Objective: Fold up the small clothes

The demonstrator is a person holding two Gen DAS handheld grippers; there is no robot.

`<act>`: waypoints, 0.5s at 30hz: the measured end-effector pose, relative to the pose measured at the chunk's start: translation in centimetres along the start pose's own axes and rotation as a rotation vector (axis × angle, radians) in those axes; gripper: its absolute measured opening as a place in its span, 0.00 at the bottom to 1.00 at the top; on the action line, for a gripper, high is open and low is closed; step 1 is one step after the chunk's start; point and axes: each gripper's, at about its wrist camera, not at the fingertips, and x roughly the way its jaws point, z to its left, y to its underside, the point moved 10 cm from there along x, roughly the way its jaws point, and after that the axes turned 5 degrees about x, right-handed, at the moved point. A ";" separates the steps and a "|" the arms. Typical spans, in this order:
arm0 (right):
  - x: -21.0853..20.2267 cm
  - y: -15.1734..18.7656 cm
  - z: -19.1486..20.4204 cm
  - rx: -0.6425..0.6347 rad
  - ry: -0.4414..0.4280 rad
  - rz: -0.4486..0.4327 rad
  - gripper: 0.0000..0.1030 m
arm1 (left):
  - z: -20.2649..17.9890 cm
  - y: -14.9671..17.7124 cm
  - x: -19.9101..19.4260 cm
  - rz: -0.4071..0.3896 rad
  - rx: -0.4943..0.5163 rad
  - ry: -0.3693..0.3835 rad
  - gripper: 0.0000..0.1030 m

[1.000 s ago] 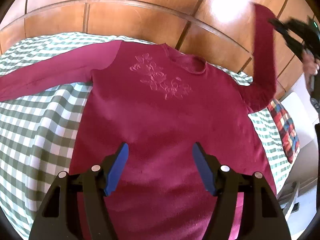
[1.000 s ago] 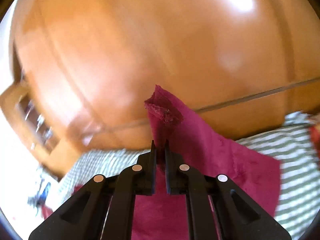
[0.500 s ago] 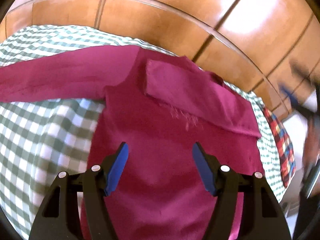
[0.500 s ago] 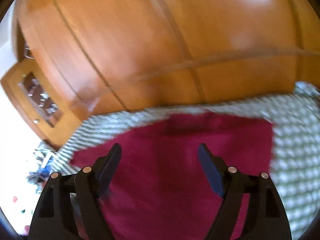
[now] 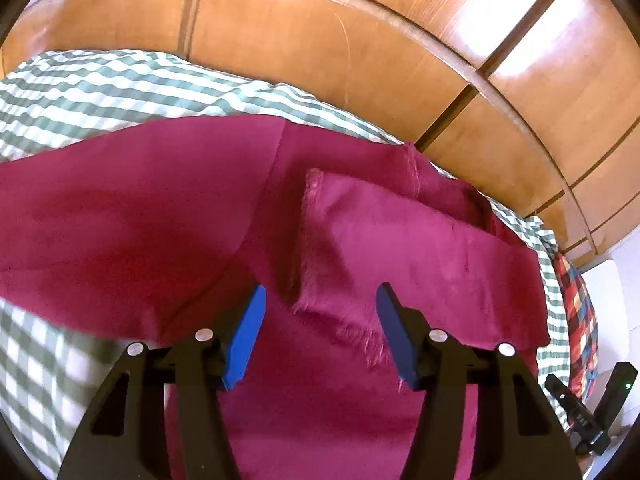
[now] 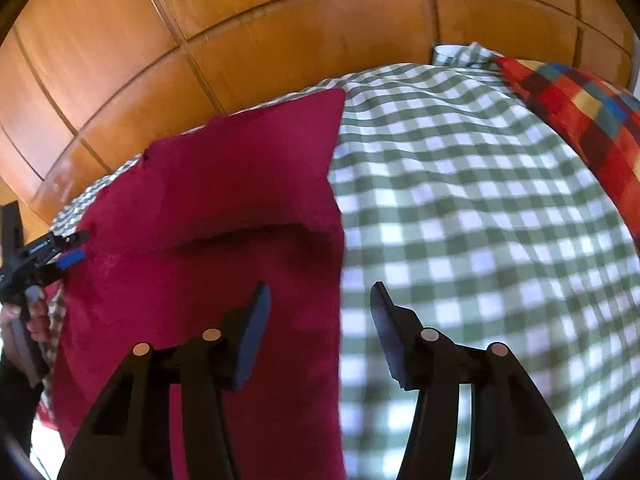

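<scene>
A dark red long-sleeved top (image 5: 320, 408) lies flat on the green-checked bedcover (image 5: 120, 84). Its right sleeve (image 5: 400, 248) is folded across the chest, cuff near the middle. Its left sleeve (image 5: 120, 216) stretches out to the left. My left gripper (image 5: 320, 332) is open and empty just above the top's body, near the folded cuff. In the right wrist view the top (image 6: 224, 216) fills the left half, its folded edge running down the middle. My right gripper (image 6: 318, 332) is open and empty over that edge. The left gripper also shows there (image 6: 60, 256).
A wooden panelled headboard (image 5: 360, 40) runs behind the bed. A red, yellow and blue checked pillow (image 6: 580, 108) lies at the bed's right end, also seen in the left wrist view (image 5: 576, 312). Bare checked cover (image 6: 480, 200) spreads right of the top.
My right gripper let go of the right sleeve, which now lies folded across the chest, and pulled back to the top's right edge. My left gripper moved closer to the top.
</scene>
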 end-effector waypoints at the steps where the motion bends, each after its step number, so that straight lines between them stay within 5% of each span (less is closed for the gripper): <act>1: 0.8 -0.6 0.0 0.011 0.007 -0.006 0.51 | -0.3 -0.3 0.6 0.005 0.010 -0.013 0.50; 5: 3.1 -3.1 -0.4 0.141 0.008 -0.018 0.51 | -1.3 -1.3 2.1 0.020 0.076 -0.058 0.21; 10: 3.1 -1.7 -0.6 0.048 0.090 0.037 0.51 | -0.8 -2.0 1.9 -0.003 0.128 -0.174 0.22; 15: 0.1 -2.5 1.6 -0.026 0.038 -0.025 0.51 | -1.5 -2.5 -1.7 -0.135 0.125 -0.127 0.21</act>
